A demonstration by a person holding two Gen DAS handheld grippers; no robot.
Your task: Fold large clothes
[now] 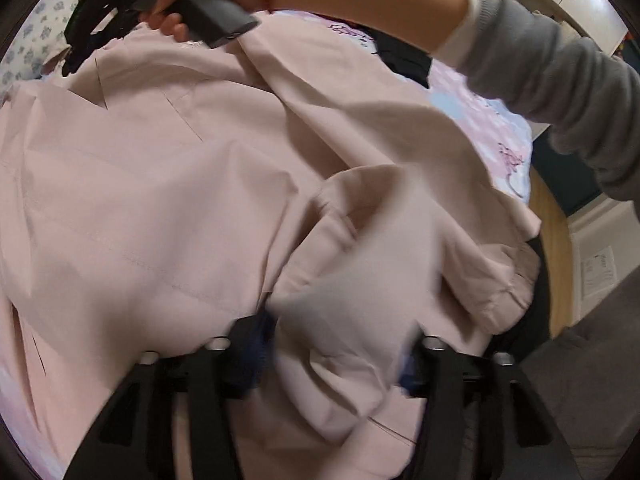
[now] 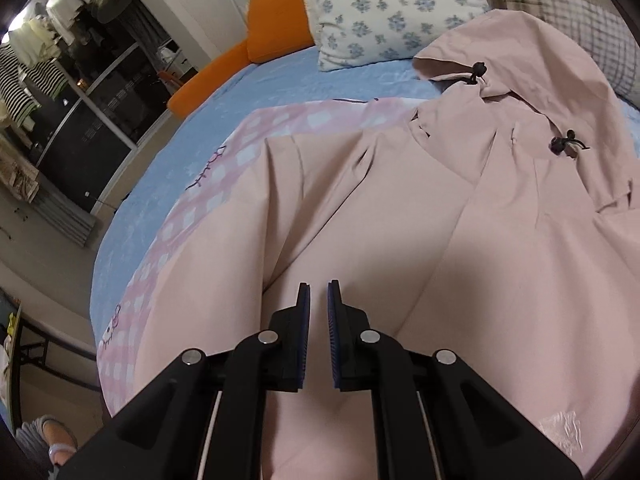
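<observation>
A large pale pink hooded jacket (image 1: 160,200) lies spread on the bed; in the right wrist view (image 2: 400,220) its hood with black toggles points to the far right. My left gripper (image 1: 332,340) has its jaws wide apart, with a blurred bunch of the pink cloth lying between and over them. My right gripper (image 2: 318,300) has its jaws nearly together with a narrow gap and nothing between the pads, just above the jacket. The right gripper also shows in the left wrist view (image 1: 100,20), held by a hand at the jacket's far edge.
The jacket rests on a pink checked blanket (image 2: 192,216) over a blue sheet (image 2: 132,216). A floral pillow (image 2: 384,8) and an orange cushion (image 2: 264,20) lie at the bed's head. A dark garment (image 1: 404,60) lies on the bed. Wooden floor (image 1: 548,240) borders the bed.
</observation>
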